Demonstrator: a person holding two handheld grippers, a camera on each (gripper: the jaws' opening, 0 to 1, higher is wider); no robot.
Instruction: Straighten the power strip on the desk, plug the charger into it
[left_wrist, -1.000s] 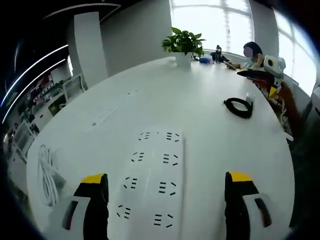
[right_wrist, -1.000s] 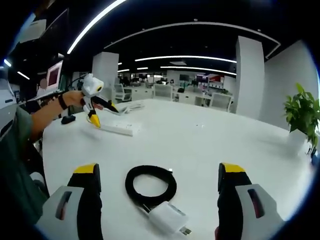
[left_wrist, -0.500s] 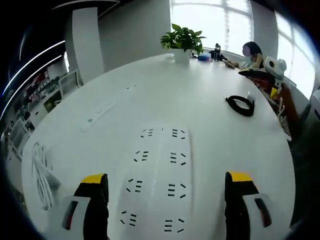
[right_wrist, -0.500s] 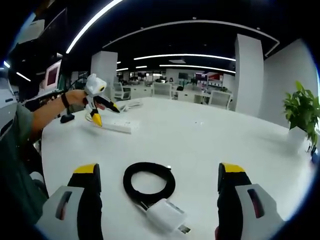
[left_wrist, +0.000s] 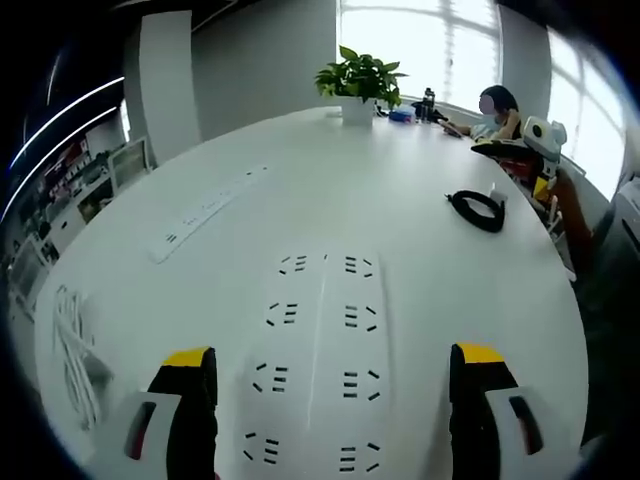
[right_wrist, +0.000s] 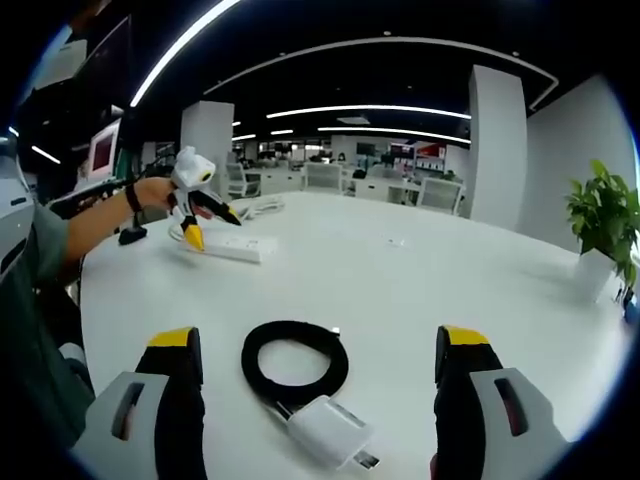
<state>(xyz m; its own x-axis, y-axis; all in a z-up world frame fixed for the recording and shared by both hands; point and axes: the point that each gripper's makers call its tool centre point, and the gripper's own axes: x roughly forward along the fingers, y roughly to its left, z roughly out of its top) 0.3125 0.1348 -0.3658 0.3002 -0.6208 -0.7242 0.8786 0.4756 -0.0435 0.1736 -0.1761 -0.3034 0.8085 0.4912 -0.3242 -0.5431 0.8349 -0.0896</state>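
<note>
Left gripper view: left gripper (left_wrist: 332, 400) held spread wide, nothing grasped; white power strip (left_wrist: 318, 360) lying at lower centre between jaws on white desk (left_wrist: 420, 260). Coiled cable (left_wrist: 476, 210) seen at right, potted plant (left_wrist: 358, 82) at top.

Right gripper view: right gripper (right_wrist: 318, 400) spread apart, nothing clasped; charger (right_wrist: 325, 430) with black coil at lower centre between jaws. Left gripper (right_wrist: 195, 205) seen at upper left above power strip (right_wrist: 232, 248).

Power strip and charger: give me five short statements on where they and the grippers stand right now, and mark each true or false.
1. The power strip lies flat on the desk between the left gripper's fingers. True.
2. The charger is plugged into the strip. False: it lies apart, unplugged.
3. The charger's black cable is coiled. True.
4. The right gripper is shut on the charger. False: its fingers stand open on either side.
5. A potted plant stands on the desk. True.
</note>
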